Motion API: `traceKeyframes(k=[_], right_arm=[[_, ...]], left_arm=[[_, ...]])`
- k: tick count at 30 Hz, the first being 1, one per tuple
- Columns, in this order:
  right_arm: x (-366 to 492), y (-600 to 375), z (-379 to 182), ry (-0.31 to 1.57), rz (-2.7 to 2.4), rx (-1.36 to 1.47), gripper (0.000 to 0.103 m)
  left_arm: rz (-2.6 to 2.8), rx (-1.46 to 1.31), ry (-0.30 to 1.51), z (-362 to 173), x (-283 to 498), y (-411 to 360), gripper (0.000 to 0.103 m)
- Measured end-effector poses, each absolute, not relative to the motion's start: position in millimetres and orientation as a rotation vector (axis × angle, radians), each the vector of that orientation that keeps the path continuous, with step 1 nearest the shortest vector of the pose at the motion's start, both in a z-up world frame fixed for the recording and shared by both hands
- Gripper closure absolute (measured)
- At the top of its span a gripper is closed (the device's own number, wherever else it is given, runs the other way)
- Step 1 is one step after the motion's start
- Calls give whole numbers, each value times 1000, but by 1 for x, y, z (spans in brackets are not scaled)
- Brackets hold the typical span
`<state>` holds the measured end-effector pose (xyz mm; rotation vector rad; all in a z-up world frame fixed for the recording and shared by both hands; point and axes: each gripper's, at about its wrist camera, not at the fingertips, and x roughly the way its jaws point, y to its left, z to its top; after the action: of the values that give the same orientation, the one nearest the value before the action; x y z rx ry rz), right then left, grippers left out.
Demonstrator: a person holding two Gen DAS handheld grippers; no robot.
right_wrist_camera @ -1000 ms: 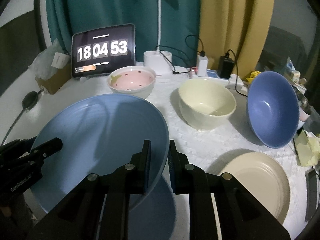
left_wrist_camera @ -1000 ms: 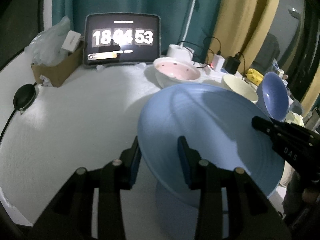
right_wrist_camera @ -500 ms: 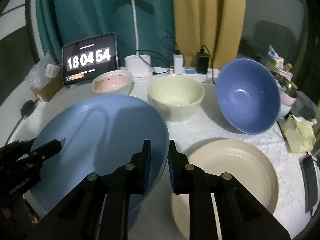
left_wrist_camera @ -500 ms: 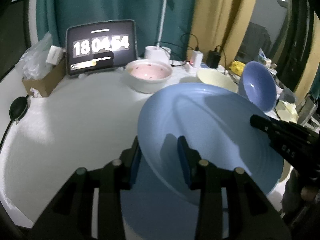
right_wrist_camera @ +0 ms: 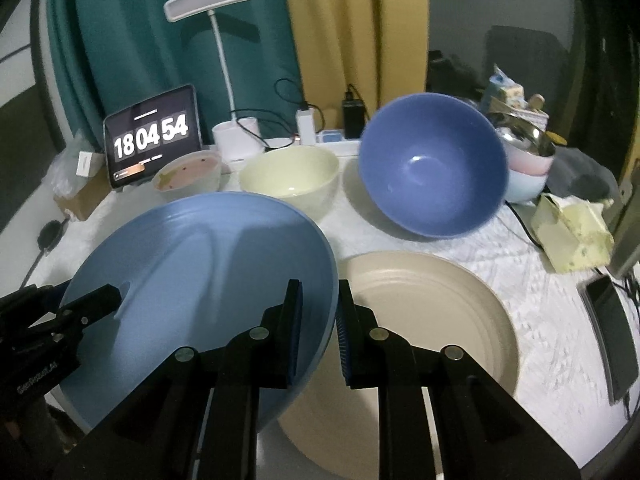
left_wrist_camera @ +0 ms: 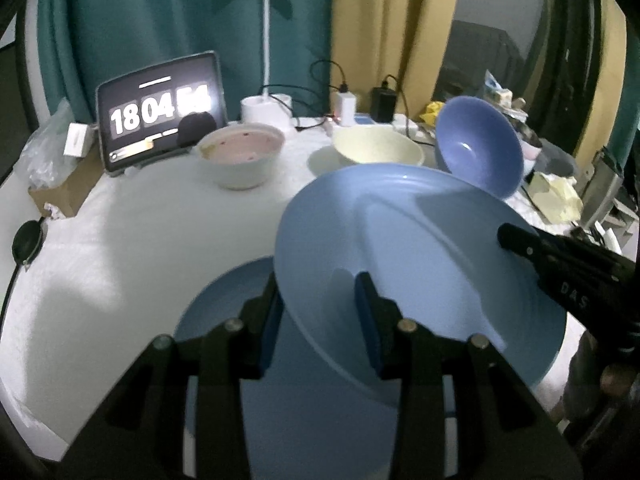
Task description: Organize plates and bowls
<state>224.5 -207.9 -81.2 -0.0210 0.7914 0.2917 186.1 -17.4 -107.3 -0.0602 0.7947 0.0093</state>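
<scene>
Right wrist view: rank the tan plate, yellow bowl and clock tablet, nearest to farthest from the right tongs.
1. Tan plate, just beside the right tongs, low right.
2. Yellow bowl, centre, beyond the held blue plate.
3. Clock tablet, far left, at the curtain.

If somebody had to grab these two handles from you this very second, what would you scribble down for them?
Left gripper: clamped on the near rim of the large light-blue plate, held tilted in the air.
Right gripper: clamped on the same plate's opposite rim.
Below it, a second light-blue plate lies on the white table. Right of that lies a beige plate.
Behind: pink-lined bowl, pale yellow bowl, and dark blue bowl tipped on its side.
Done: one plate lifted.
Left: probably set it on a plate, then gather bowls.
</scene>
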Motion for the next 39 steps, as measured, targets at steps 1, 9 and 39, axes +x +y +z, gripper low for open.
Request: traceKeyframes(k=[1,9,39], right_arm=[[224,-214,-82,791,287,-14,85],[219,-254,-87,790,253,26,85],[220,-334,-118,844,150,82,82]], left_arm=[[6,-55,796,-107,186,-22,66],[-32,-16,810,-109,191,-62,66],[-108,50,911,-144,214,-141,66]])
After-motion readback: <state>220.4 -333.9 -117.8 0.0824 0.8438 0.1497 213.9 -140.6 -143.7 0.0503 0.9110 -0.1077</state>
